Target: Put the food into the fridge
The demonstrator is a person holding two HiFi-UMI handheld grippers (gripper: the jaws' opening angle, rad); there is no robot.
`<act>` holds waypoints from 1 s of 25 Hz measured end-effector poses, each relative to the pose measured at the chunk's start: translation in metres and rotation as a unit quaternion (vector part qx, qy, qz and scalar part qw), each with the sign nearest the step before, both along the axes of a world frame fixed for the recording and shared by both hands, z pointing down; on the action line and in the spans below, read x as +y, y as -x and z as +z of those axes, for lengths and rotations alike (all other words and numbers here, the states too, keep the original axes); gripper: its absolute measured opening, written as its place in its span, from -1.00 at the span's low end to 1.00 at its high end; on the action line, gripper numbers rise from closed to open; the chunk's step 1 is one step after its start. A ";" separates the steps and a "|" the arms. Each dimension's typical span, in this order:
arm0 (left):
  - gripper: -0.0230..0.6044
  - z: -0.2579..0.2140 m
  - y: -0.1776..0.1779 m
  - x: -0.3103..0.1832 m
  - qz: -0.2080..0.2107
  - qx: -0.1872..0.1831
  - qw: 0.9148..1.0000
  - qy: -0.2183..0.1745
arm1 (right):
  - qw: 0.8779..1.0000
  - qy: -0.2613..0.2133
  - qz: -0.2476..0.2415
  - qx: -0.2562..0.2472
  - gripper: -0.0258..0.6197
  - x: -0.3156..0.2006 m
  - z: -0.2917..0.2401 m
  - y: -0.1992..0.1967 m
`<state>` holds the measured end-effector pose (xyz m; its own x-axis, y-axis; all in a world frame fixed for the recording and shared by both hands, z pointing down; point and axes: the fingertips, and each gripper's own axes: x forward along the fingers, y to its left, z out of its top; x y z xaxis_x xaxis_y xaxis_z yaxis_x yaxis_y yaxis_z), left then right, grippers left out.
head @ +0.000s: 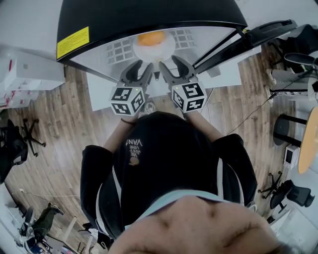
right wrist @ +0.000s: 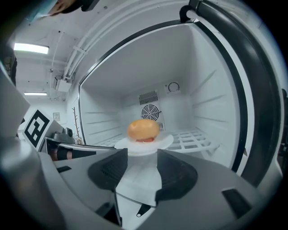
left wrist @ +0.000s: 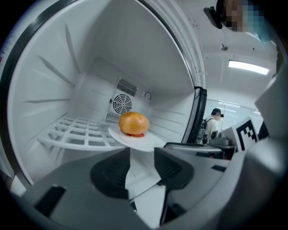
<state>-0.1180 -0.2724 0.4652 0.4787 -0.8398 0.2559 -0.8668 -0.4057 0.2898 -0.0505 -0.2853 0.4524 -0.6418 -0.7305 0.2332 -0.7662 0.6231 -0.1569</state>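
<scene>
An orange bun [head: 151,38] lies on a white plate [head: 166,49] on the white grid shelf [head: 119,49] inside the open fridge [head: 149,15]. My left gripper [head: 140,69] and right gripper [head: 170,67] hover side by side just in front of the plate. In the left gripper view the bun [left wrist: 133,123] and plate [left wrist: 139,141] lie just beyond the left gripper [left wrist: 142,155], which is open and holds nothing. The right gripper view has the bun [right wrist: 143,129] and plate [right wrist: 144,144] straight ahead of the open, empty right gripper [right wrist: 142,155].
The fridge door [head: 268,32] stands open to the right. A fan grille [right wrist: 150,112] sits in the fridge's back wall. Wooden floor [head: 59,129] lies around, with office chairs [head: 20,139] and white boxes [head: 25,69] at the left. A person [left wrist: 215,121] stands in the background.
</scene>
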 end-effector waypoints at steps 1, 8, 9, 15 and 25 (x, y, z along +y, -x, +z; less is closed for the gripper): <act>-0.42 0.000 0.000 -0.001 0.001 0.001 1.000 0.000 | 1.000 0.000 0.001 0.000 -0.29 -0.001 0.000 0.000; -0.42 0.001 0.003 -0.006 0.003 0.002 1.000 0.000 | 1.000 0.000 0.003 0.000 -0.29 -0.010 0.000 0.005; -0.42 0.001 0.004 -0.007 0.003 0.003 1.000 0.001 | 1.000 0.001 0.004 -0.001 -0.29 -0.012 0.000 0.006; -0.42 0.004 0.007 -0.011 0.005 0.004 1.000 0.002 | 1.000 0.005 0.008 -0.003 -0.29 -0.021 0.002 0.009; -0.42 0.002 0.013 -0.013 0.004 0.008 1.000 0.001 | 1.000 0.003 0.009 -0.002 -0.29 -0.028 0.000 0.015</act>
<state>-0.1309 -0.2855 0.4671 0.4893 -0.8357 0.2494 -0.8588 -0.4119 0.3046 -0.0655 -0.3128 0.4525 -0.6300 -0.7403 0.2344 -0.7763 0.6089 -0.1634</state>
